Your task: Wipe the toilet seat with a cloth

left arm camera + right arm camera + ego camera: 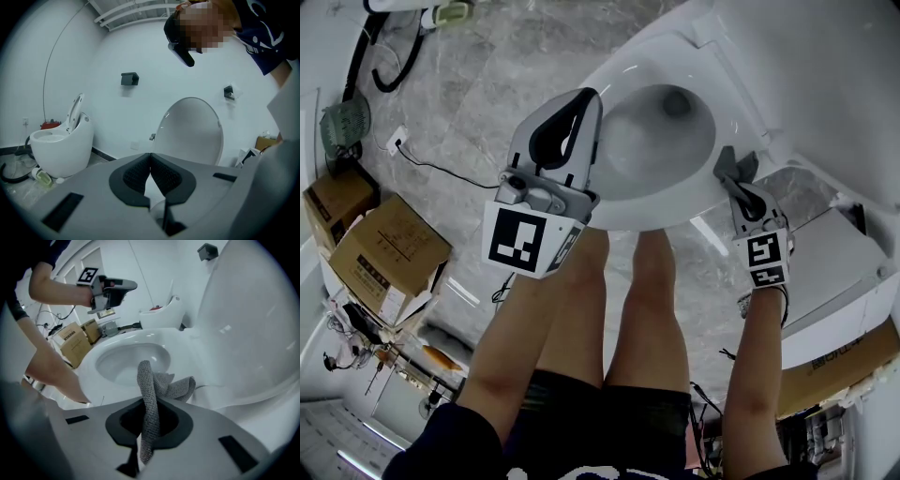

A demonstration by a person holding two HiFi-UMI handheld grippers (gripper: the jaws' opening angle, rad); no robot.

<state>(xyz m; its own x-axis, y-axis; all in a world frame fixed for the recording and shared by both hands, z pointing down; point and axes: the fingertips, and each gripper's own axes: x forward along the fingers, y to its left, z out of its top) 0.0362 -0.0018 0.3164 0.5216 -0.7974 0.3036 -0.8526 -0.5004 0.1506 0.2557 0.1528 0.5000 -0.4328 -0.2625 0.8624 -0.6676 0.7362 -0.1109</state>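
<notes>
The white toilet (675, 208) stands with its lid (787, 56) raised and its bowl (131, 362) bare. My right gripper (729, 167) is shut on a grey cloth (738, 169) that rests on the rim at the bowl's right side. In the right gripper view the cloth (151, 394) runs between the jaws and bunches on the rim (187, 357) just ahead. My left gripper (587, 97) hovers over the bowl's left edge, shut with nothing in it. Its jaws (150, 155) point toward the raised lid (192, 133) and the wall.
The person's bare legs (581, 309) stand right in front of the bowl. Cardboard boxes (389, 248) and cables lie on the marble floor at the left. A white box (834, 272) sits at the right. A second toilet (61, 145) stands by the wall.
</notes>
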